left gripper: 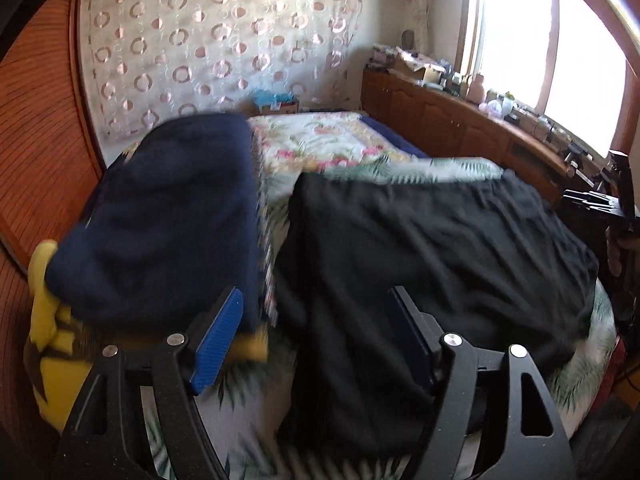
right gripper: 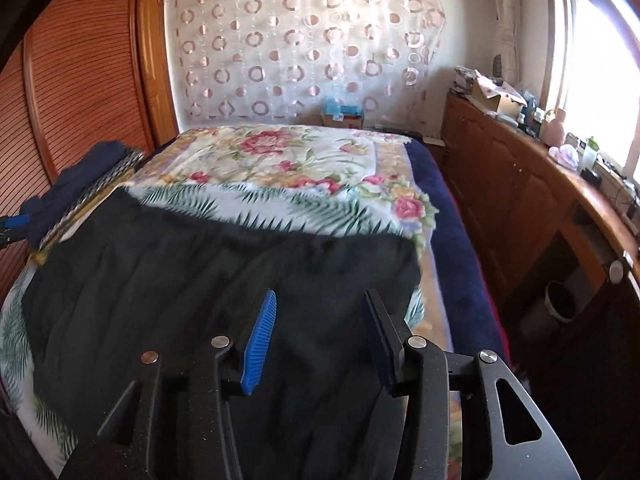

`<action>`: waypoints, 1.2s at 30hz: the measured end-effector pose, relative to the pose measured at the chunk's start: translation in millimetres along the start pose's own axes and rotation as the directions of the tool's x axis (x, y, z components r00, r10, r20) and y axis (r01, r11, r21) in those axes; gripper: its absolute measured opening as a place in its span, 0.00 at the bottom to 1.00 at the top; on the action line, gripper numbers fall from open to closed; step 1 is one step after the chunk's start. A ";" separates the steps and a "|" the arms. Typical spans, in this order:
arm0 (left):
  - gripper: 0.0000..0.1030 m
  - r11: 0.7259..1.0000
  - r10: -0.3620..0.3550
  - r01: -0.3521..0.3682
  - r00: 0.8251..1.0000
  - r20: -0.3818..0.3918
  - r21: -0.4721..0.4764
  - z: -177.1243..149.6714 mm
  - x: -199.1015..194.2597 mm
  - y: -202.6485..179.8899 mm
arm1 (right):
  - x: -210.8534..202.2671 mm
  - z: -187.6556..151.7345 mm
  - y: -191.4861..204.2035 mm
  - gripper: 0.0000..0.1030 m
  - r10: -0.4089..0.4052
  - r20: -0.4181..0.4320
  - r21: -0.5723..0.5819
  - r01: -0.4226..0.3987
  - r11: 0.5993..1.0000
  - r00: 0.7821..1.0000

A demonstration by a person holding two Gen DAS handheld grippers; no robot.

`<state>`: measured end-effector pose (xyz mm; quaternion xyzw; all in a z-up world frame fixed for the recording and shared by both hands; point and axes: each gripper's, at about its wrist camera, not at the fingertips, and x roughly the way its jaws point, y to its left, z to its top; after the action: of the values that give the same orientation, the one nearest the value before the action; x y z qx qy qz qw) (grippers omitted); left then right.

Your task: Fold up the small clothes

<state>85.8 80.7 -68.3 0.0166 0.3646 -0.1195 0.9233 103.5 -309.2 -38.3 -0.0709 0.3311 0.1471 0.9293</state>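
My left hand-held gripper (left gripper: 316, 344) stands with its jaws wide apart and nothing pinched between them; its blue pads (left gripper: 218, 340) hang just over the near left part of the black garment (left gripper: 432, 248). My right hand-held gripper (right gripper: 316, 338) is parted less widely, also holding nothing, and it sits above the near right part of the same black garment (right gripper: 208, 280). That garment lies spread and wrinkled across the near end of the bed (right gripper: 280, 164), on a cover printed with green fern leaves and pink flowers. Left of it, in the left wrist view, a navy folded garment (left gripper: 168, 216) rests on top of a yellow piece of clothing (left gripper: 48, 320), forming a pile at the bed's left edge; the picture is blurred there. Farther off, a curtain with ring patterns (right gripper: 304, 40) hangs on the far wall. A wooden cabinet (right gripper: 512, 184) with clutter on top runs along the right, under a bright window (left gripper: 560, 80). Slatted wooden doors (right gripper: 80, 92) stand on the left.
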 end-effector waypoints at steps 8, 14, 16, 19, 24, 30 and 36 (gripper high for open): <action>0.38 0.999 0.002 -0.006 0.997 -0.078 -0.045 -54.6 -7.9 21.2 | -13.5 -40.4 -15.5 0.45 0.039 -0.057 0.042 -0.037 0.998 0.998; 0.25 0.999 -0.005 -0.002 0.992 -0.126 -0.054 -66.6 5.1 23.9 | -12.3 -34.4 -26.1 0.45 0.043 -0.084 0.059 -0.038 0.998 0.996; 0.25 0.998 -0.023 0.014 0.990 -0.140 -0.059 -66.8 11.3 23.6 | -11.2 -28.3 -28.1 0.45 0.040 -0.079 0.060 -0.035 0.998 0.996; 0.25 0.998 -0.023 0.016 0.990 -0.142 -0.053 -64.7 16.2 20.0 | -9.6 -27.6 -29.1 0.45 0.042 -0.085 0.073 -0.036 0.997 0.996; 0.24 0.999 -0.048 0.046 0.989 -0.142 -0.022 -63.8 17.5 8.3 | -8.9 -34.4 -30.2 0.45 0.061 -0.080 0.095 -0.054 0.994 0.995; 0.07 0.999 -0.043 0.040 0.995 -0.087 -0.034 -62.9 -9.7 1.1 | -9.7 -40.7 -29.6 0.45 0.065 -0.080 0.099 -0.057 0.994 0.995; 0.07 0.999 -0.028 0.026 0.998 -0.052 -0.038 -62.7 -58.5 -8.7 | -3.8 -45.9 -27.7 0.45 0.075 -0.077 0.109 -0.066 0.992 0.994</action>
<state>0.6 91.8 -74.2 -0.0023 0.3910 -0.1249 0.9119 82.3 -346.8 -70.3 -0.0152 0.3782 0.1591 0.9118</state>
